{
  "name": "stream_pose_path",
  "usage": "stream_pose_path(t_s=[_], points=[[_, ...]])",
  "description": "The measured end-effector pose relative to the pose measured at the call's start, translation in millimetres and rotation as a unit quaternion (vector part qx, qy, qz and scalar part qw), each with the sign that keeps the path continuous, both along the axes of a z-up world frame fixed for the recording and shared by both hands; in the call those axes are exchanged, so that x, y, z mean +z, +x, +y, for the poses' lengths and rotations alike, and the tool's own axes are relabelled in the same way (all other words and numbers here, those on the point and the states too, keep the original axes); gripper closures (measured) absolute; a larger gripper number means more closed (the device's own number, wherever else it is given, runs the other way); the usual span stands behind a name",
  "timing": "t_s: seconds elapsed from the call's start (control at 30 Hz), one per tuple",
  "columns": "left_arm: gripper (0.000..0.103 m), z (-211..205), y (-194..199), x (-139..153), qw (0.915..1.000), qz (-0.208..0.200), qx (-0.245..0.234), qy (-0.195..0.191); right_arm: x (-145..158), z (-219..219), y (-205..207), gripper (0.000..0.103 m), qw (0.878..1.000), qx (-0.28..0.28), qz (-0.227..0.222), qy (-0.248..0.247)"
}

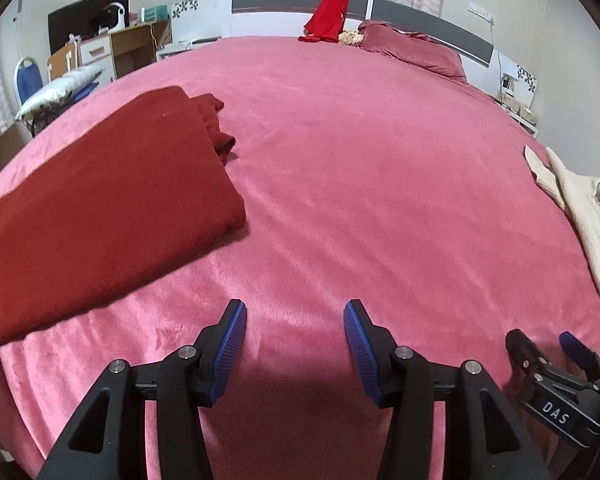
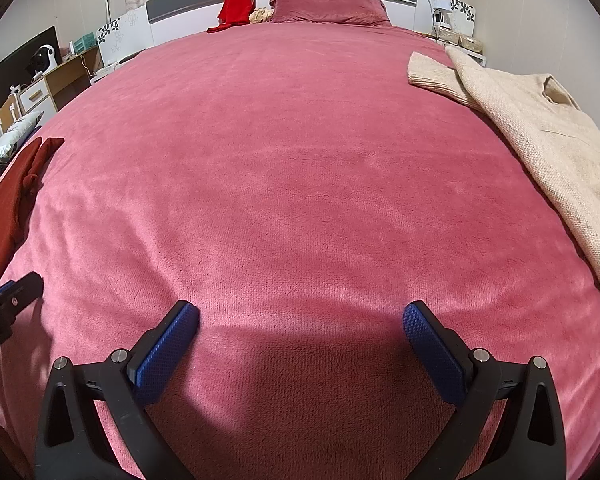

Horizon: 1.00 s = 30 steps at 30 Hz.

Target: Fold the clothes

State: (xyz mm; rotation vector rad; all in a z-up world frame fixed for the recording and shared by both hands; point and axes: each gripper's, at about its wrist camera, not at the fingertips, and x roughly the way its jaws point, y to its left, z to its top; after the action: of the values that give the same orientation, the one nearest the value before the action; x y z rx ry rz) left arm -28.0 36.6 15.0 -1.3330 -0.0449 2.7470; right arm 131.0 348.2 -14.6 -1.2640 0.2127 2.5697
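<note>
The sweater (image 2: 540, 144), cream and knitted, lay unfolded along the right edge of the bed (image 2: 300, 160), its long axis running from the near edge toward the headboard, one sleeve (image 2: 432, 76) reaching inward at the far end. It lay ahead and to the right of the right gripper (image 2: 300, 316), which hovered released and empty over bare blanket. The left gripper (image 1: 295, 316) was likewise spread and held nothing, and was clearly farther from it. A dark red garment (image 1: 100, 200), seemingly already folded, sat by the left edge, just left of that gripper. The right hand looked best placed to reach the sweater's near hem.
</note>
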Motion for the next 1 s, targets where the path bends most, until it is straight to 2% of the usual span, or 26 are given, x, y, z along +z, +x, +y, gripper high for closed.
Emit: stream_pose_path(t_s=[0.1, 0.33, 0.53, 1.0], points=[[0.051, 6.4, -1.5, -1.2, 0.9997, -0.006, -0.007, -0.022, 0.0, -0.1, 0.1, 0.0, 1.0, 0.0, 0.0, 0.0], [0.051, -2.2, -4.7, -1.6, 0.9997, -0.021, -0.009, 0.008, 0.0, -0.3, 0.3, 0.0, 1.0, 0.0, 0.0, 0.0], [0.051, 9.3, -0.8, -4.8, 0.9997, -0.008, -0.011, -0.019, -0.1, -0.3, 0.3, 0.0, 1.0, 0.0, 0.0, 0.0], [0.051, 4.0, 9.0, -9.4, 0.9994, 0.021, -0.022, -0.016, 0.0, -0.7, 0.0, 0.0, 1.0, 0.0, 0.0, 0.0]])
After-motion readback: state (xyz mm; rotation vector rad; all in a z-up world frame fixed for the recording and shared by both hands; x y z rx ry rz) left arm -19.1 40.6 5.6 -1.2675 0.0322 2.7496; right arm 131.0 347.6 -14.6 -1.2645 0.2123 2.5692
